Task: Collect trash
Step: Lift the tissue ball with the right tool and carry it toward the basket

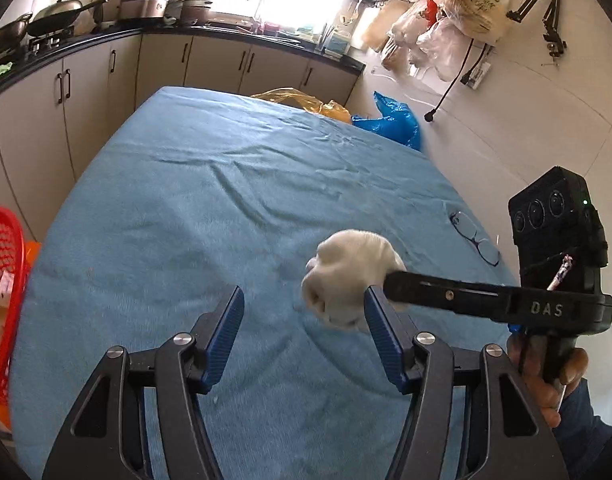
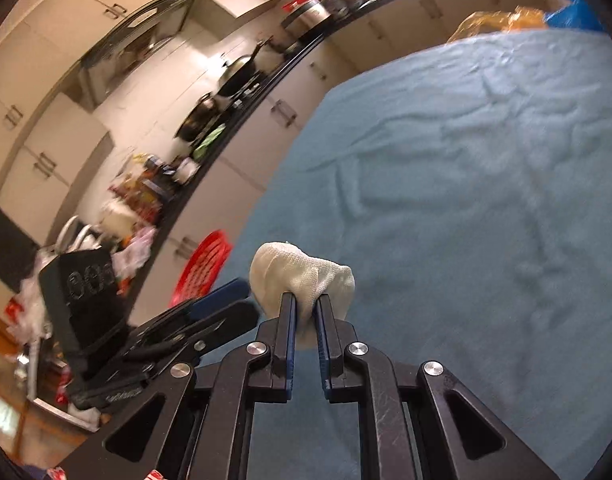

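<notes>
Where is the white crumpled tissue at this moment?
The white crumpled tissue is pinched in the right claw, held above the blue tablecloth, just beside the open left claw.

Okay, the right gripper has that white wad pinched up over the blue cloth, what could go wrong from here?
1. The right gripper pinches only one edge of the white wad; most of it bulges free, so it might slip out on the way.
2. The red basket sits off the table's left edge, beyond the open left gripper; the carry could bump that gripper.
3. The eyeglasses lie on the blue cloth near the right gripper; a low swing might knock them.
</notes>
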`<act>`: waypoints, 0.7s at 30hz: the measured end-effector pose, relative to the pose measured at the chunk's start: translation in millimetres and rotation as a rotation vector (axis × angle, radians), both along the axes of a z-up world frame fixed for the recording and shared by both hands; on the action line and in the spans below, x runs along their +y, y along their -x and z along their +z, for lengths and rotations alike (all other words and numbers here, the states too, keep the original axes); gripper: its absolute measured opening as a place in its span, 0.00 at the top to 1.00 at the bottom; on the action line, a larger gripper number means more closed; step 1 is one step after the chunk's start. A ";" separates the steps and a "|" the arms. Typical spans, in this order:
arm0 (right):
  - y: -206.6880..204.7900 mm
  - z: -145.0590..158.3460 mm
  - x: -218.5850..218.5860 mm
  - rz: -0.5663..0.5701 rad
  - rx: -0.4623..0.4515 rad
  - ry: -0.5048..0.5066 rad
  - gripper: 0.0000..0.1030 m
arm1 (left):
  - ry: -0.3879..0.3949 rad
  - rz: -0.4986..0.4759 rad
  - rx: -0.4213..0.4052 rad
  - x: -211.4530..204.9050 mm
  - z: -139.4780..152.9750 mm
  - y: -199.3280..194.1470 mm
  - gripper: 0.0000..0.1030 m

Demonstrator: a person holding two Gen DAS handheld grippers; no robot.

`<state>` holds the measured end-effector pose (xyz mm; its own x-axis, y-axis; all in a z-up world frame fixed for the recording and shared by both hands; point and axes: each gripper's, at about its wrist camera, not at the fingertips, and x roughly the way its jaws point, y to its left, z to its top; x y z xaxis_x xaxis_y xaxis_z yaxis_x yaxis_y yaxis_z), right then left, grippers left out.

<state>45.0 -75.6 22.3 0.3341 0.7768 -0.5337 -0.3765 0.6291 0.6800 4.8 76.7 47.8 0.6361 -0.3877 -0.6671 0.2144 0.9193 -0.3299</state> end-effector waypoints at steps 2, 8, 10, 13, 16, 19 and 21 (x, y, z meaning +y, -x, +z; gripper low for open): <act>5.7 -4.7 2.4 0.007 0.002 -0.005 0.90 | 0.008 -0.012 0.011 1.1 -3.1 5.3 0.65; 16.5 -3.8 16.9 0.061 -0.020 -0.010 0.96 | -0.020 -0.016 0.020 2.6 -11.0 21.4 0.94; 20.3 0.9 22.8 0.076 -0.035 -0.010 0.97 | -0.001 -0.018 0.026 4.9 -12.5 25.4 0.94; 25.9 3.5 28.1 0.067 -0.059 0.011 0.97 | -0.011 -0.016 0.017 6.2 -11.4 32.0 0.95; 26.0 2.1 28.5 0.051 -0.057 0.036 0.97 | -0.024 -0.004 0.017 9.0 -10.2 34.3 0.95; 26.9 4.1 26.9 0.027 -0.074 0.077 0.97 | -0.025 0.016 0.028 13.3 -10.4 32.3 0.90; 27.4 4.1 25.1 0.010 -0.074 0.113 0.95 | -0.020 0.017 0.046 15.7 -13.1 29.6 0.68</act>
